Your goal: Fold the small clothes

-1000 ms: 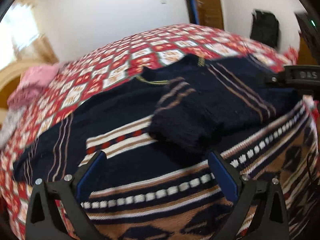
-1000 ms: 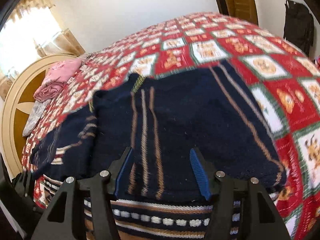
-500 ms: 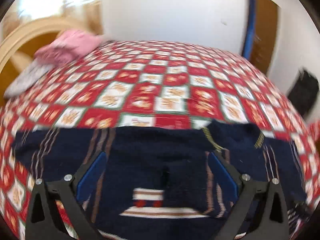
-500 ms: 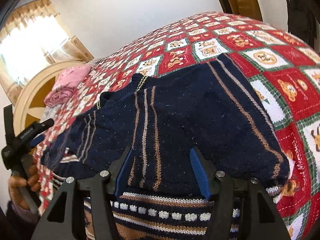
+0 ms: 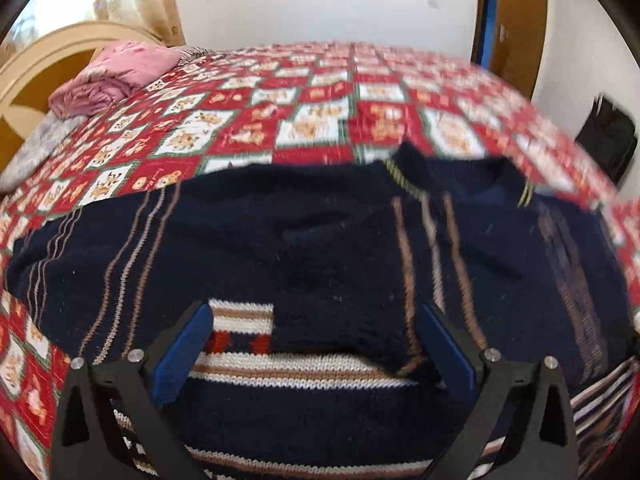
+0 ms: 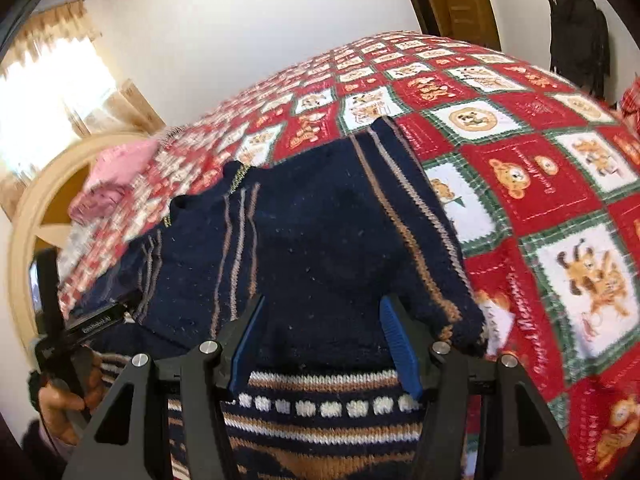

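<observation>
A navy knitted sweater (image 5: pixel 320 240) with tan and white stripes lies flat on the red patterned quilt (image 5: pixel 320 120), collar toward the far side. One sleeve is folded in over the chest; the other sleeve (image 5: pixel 80 236) stretches out to the left. My left gripper (image 5: pixel 316 344) hovers open over the chest band, nothing between its blue pads. My right gripper (image 6: pixel 322 340) stands open above the sweater (image 6: pixel 320 240), near the right sleeve cuff (image 6: pixel 460 316). The hand holding the left gripper (image 6: pixel 60 360) shows at the left edge of the right wrist view.
A folded pink cloth (image 5: pixel 116 76) lies by the curved wooden headboard (image 5: pixel 48 52) at the far left. A dark garment (image 6: pixel 576 36) hangs on the wall beside a wooden door (image 6: pixel 456 0). Quilt stretches beyond the sweater and to its right (image 6: pixel 560 200).
The left gripper has rolled and swung left, from over the folded sleeve to the chest band, bringing the outstretched sleeve into view. The right gripper shifted slightly; the left hand came into its view.
</observation>
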{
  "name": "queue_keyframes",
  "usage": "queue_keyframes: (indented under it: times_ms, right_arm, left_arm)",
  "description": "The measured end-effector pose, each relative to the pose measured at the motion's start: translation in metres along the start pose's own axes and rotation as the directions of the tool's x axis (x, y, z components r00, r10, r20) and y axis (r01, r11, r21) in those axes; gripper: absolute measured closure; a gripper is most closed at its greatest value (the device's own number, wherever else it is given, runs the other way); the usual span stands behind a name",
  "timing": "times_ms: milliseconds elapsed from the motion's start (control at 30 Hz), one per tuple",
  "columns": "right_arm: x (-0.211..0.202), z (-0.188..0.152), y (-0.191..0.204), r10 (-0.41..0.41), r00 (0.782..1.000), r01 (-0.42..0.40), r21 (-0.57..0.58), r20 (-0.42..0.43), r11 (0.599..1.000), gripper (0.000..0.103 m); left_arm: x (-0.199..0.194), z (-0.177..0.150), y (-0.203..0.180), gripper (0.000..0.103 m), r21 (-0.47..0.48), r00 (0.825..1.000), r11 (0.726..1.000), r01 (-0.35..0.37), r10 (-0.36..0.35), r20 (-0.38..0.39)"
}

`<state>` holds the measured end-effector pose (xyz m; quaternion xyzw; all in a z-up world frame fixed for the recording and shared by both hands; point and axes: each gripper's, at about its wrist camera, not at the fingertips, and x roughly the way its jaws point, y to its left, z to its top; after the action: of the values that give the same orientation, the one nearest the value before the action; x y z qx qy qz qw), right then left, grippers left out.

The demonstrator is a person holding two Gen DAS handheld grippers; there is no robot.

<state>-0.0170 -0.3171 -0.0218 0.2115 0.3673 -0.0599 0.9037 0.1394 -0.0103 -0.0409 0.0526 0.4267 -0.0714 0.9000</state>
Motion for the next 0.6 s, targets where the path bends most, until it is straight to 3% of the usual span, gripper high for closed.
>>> queue_keyframes:
  times_ms: [100, 200, 300, 400, 500, 600]
  right_arm:
    - [-0.011, 0.003, 0.008, -0.049, 0.998, 0.048, 0.026, 0.026, 0.998, 0.043]
    - [-0.029, 0.0, 0.024, 0.002, 0.996, -0.002, 0.001, 0.086, 1.0, 0.043]
    - [-0.031, -0.004, 0.046, 0.052, 0.996, -0.05, -0.027, 0.078, 0.998, 0.043]
    - [-0.026, -0.012, 0.069, 0.106, 0.994, -0.104, -0.065, 0.04, 0.993, 0.043]
    - [-0.023, -0.022, 0.09, 0.12, 0.993, -0.117, -0.115, 0.02, 0.986, 0.043]
    - [-0.021, -0.031, 0.102, 0.12, 0.993, -0.119, -0.145, -0.001, 0.982, 0.043]
  left_arm:
    - [-0.009, -0.001, 0.007, 0.0, 0.007, 1.0, 1.0, 0.02, -0.02, 0.006]
    - [-0.026, 0.0, 0.021, 0.0, 0.0, 0.999, 1.0, 0.021, -0.021, 0.038]
    - [-0.052, 0.002, 0.059, 0.0, -0.048, 0.995, 0.999, 0.004, 0.001, 0.102]
    - [-0.071, 0.006, 0.12, 0.0, -0.158, 0.986, 0.986, -0.06, 0.083, 0.143]
    - [-0.081, 0.009, 0.194, 0.0, -0.309, 0.96, 0.934, -0.181, 0.236, 0.151]
    - [-0.083, 0.0, 0.278, 0.0, -0.53, 0.93, 0.808, -0.255, 0.355, 0.093]
